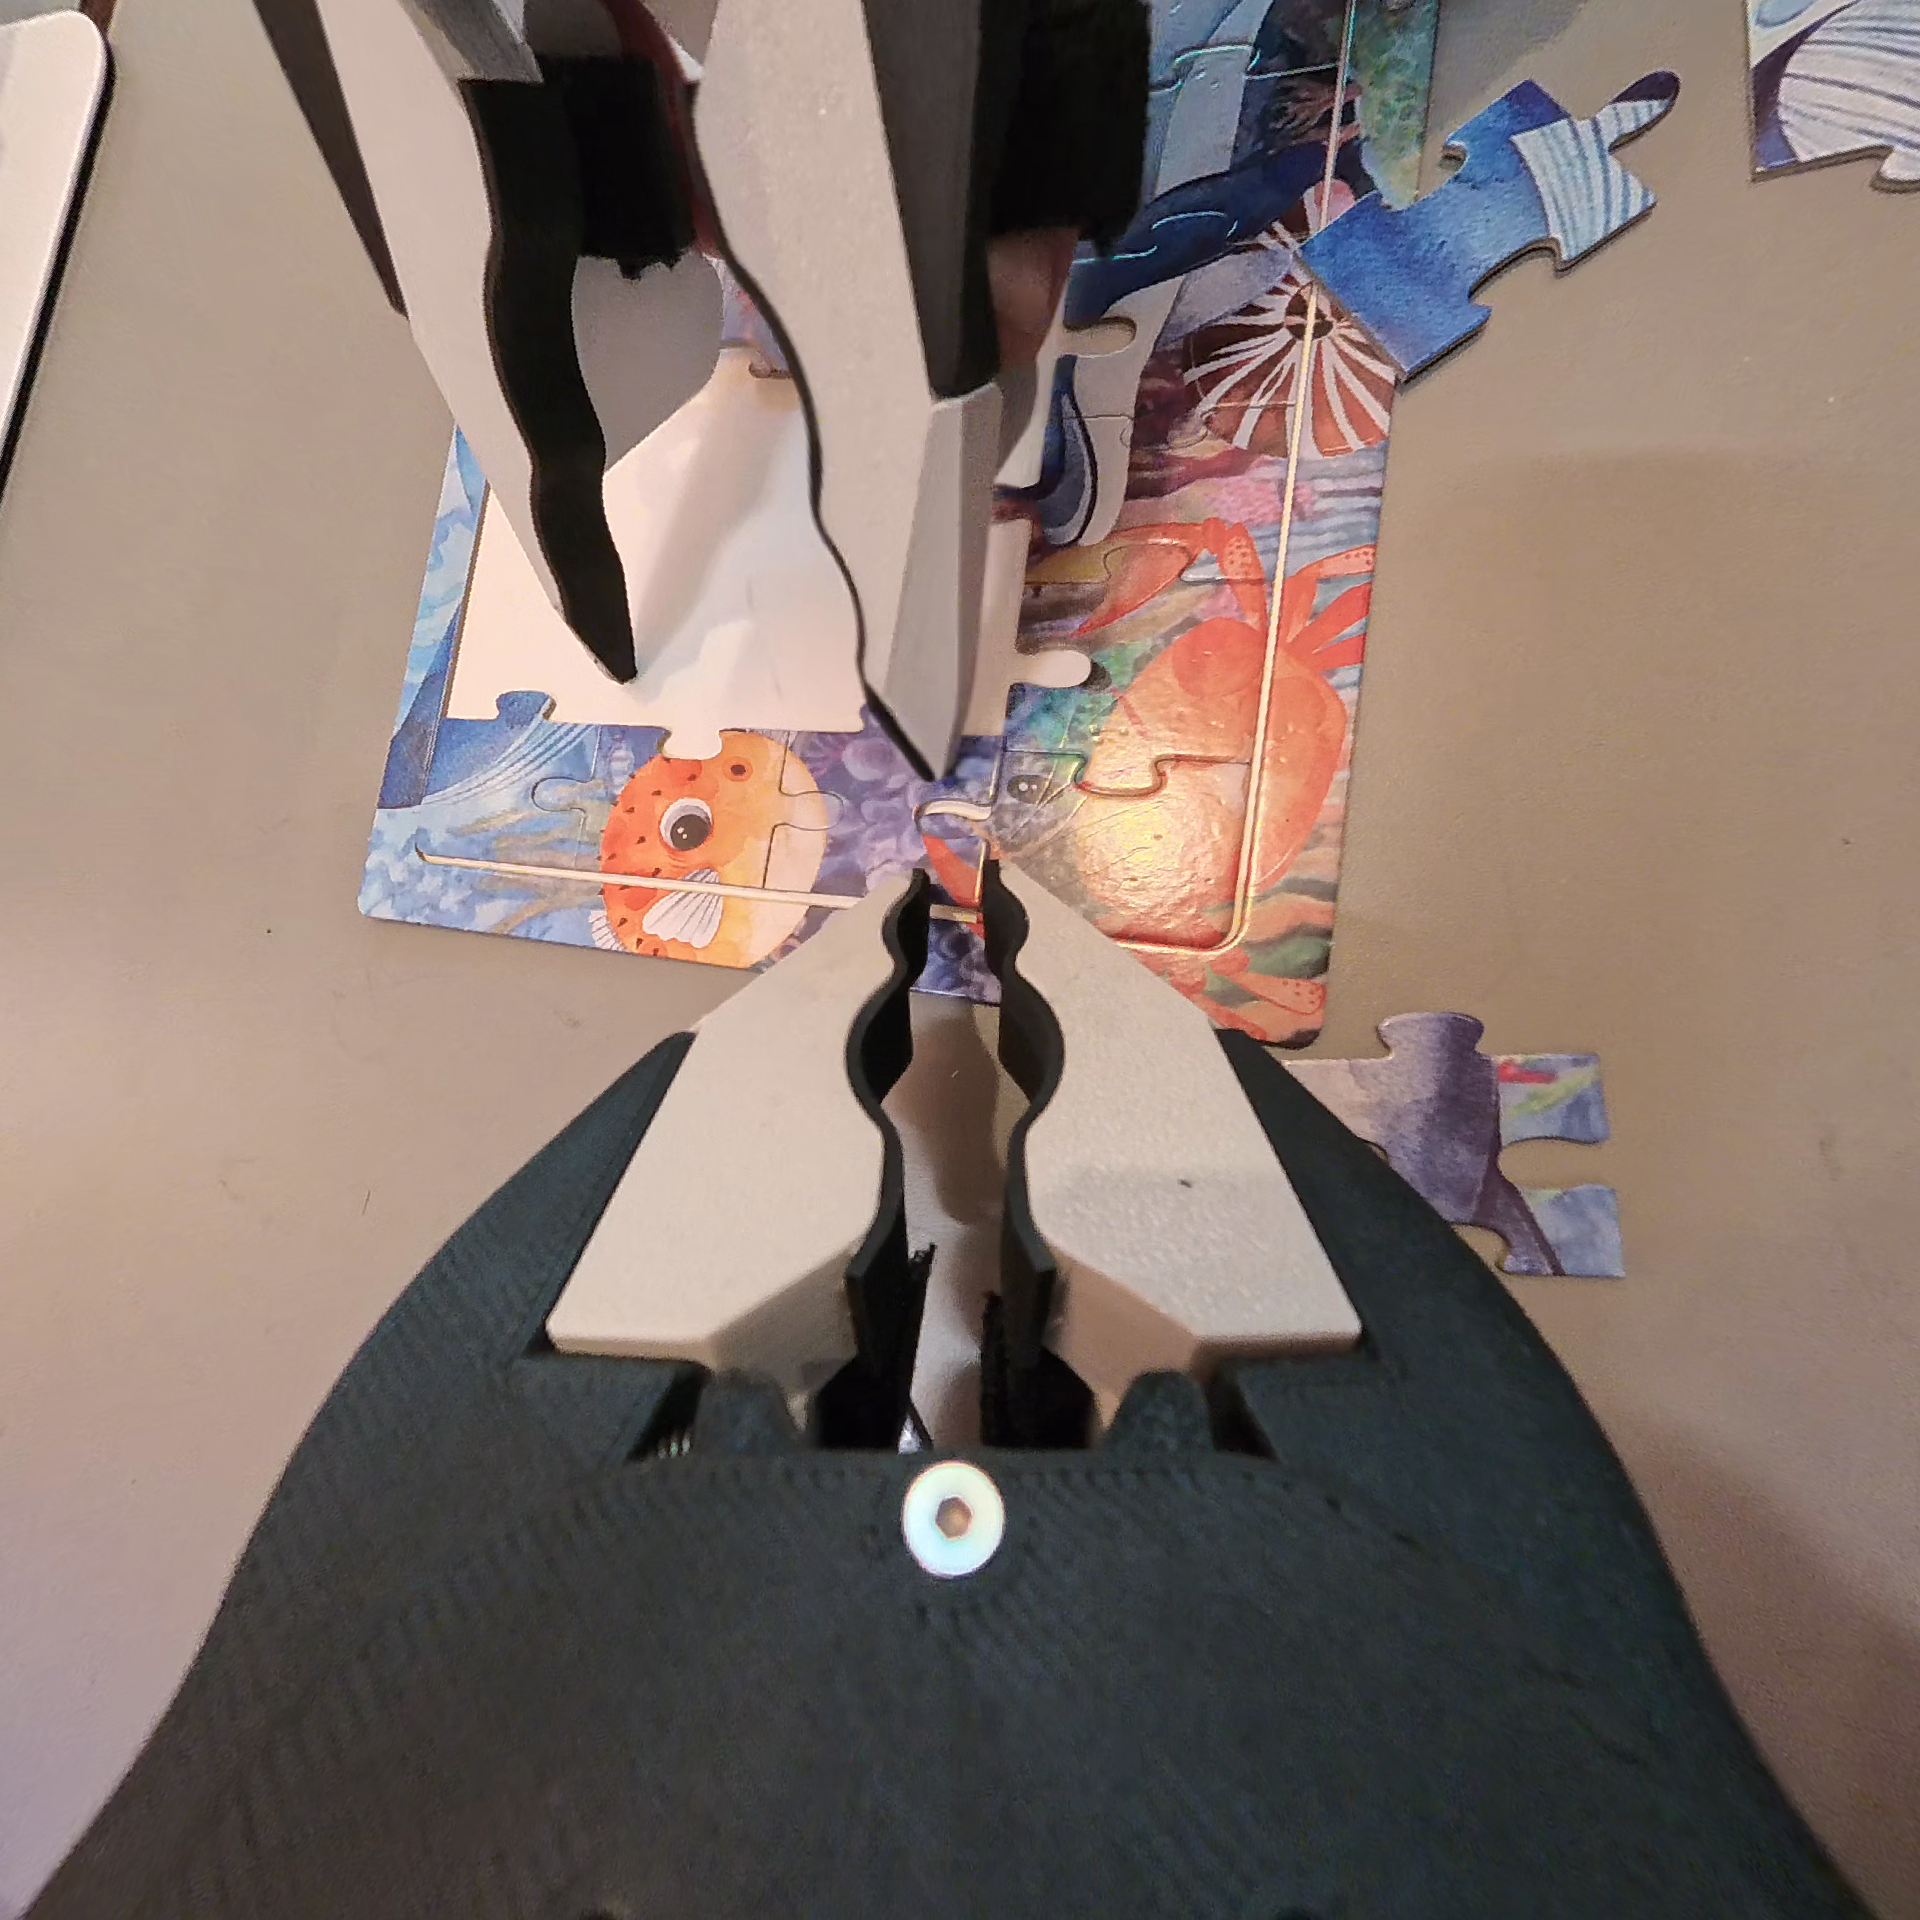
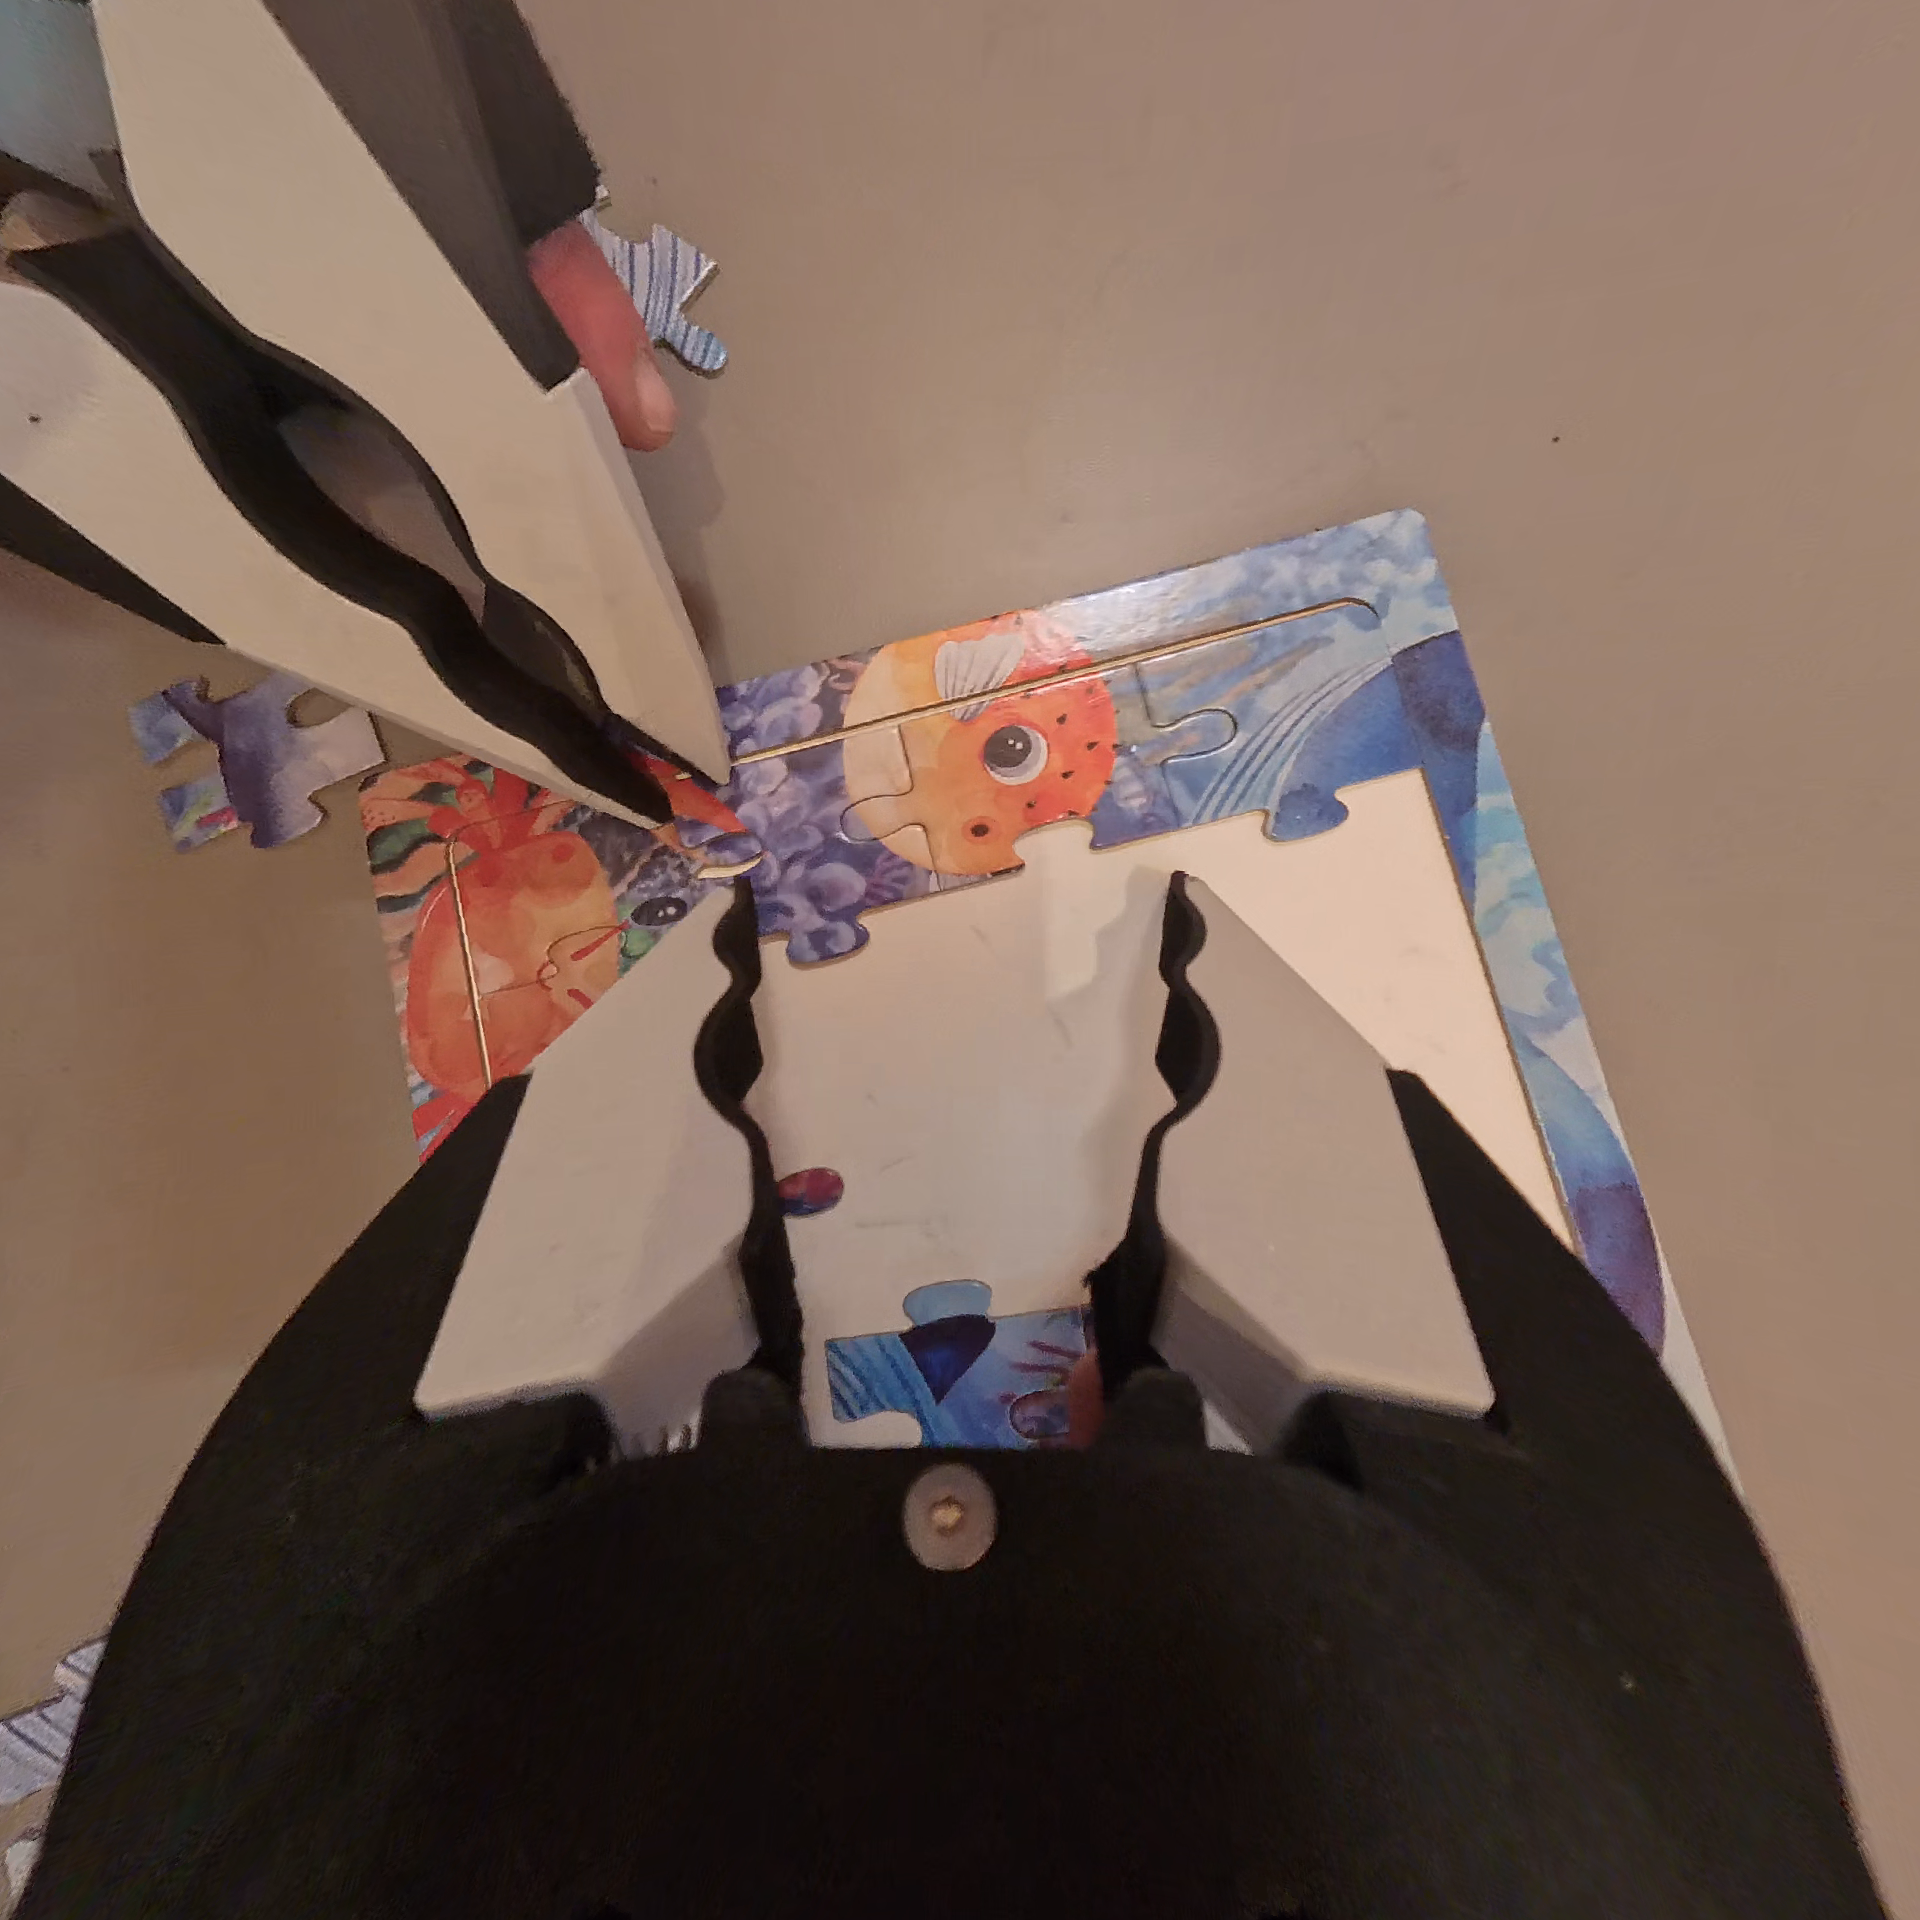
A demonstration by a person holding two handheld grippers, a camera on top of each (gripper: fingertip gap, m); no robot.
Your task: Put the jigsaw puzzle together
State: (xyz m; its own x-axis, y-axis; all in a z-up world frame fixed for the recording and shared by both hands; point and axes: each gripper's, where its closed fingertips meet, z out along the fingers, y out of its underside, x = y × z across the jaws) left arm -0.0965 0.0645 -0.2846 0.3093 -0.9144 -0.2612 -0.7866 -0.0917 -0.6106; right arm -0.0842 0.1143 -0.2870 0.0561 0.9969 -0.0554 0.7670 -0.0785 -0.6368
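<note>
The puzzle board [image 1: 727, 582] lies on the tan table, its middle bare and white [image 2: 987, 1039]. Pufferfish pieces [image 1: 686, 831] and crab pieces [image 1: 1195, 727] sit along its edges. My left gripper [image 1: 956, 894] is shut on a puzzle piece [image 1: 954, 847] with a red claw, at the board's near edge between fish and crab. The piece's edge is slightly raised. In the right wrist view this gripper [image 2: 675, 795] pinches the same piece [image 2: 712, 826]. My right gripper [image 2: 961, 888] is open and empty over the bare white area. It also shows in the left wrist view [image 1: 774, 717].
Loose pieces lie around the board: a purple one [image 1: 1475, 1143] [image 2: 249, 769], a blue one [image 1: 1455, 239], a striped one [image 2: 675, 301] and one at the far right [image 1: 1839, 94]. A blue piece [image 2: 956, 1371] lies on the white area. A white object [image 1: 42, 208] is at the left. My right gripper is the nearer one to the white object [image 1: 42, 208]: about 30 cm, against 40 cm.
</note>
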